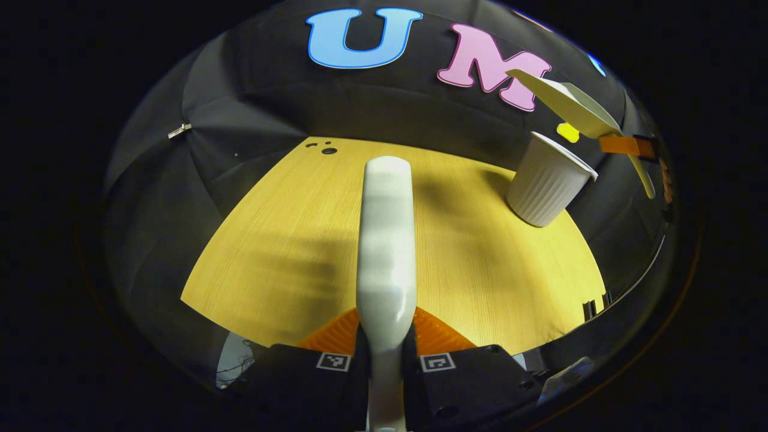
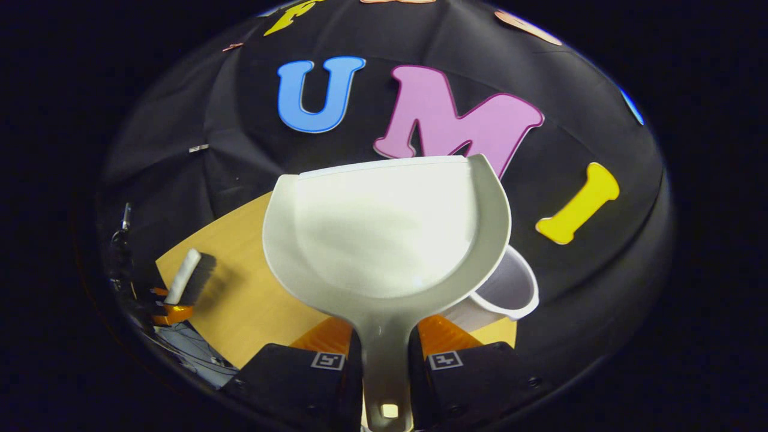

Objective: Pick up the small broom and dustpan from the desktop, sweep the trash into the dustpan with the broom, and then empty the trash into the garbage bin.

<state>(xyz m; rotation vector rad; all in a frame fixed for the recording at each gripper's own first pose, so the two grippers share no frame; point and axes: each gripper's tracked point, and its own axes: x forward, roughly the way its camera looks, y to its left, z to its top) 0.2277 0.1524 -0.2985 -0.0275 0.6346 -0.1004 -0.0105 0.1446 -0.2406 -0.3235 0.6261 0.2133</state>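
In the left gripper view my left gripper (image 1: 387, 333) is shut on the handle of the small broom (image 1: 386, 240), whose white back runs forward over the wooden desktop (image 1: 282, 252). The white dustpan (image 1: 567, 99) hangs tilted above the white ribbed garbage bin (image 1: 547, 182), with my right gripper (image 1: 630, 146) on its handle. In the right gripper view my right gripper (image 2: 384, 336) is shut on the dustpan (image 2: 384, 228) handle. The pan's inside looks bare. The bin (image 2: 510, 294) stands just under the pan's right rim. Far left, the broom (image 2: 191, 275) shows black bristles, with my left gripper (image 2: 165, 311) behind it.
The desktop (image 2: 240, 300) ends at black cloth walls on all sides. Two small dark holes (image 1: 327, 149) mark its far edge. Cables (image 2: 186, 348) hang below the table's near left corner.
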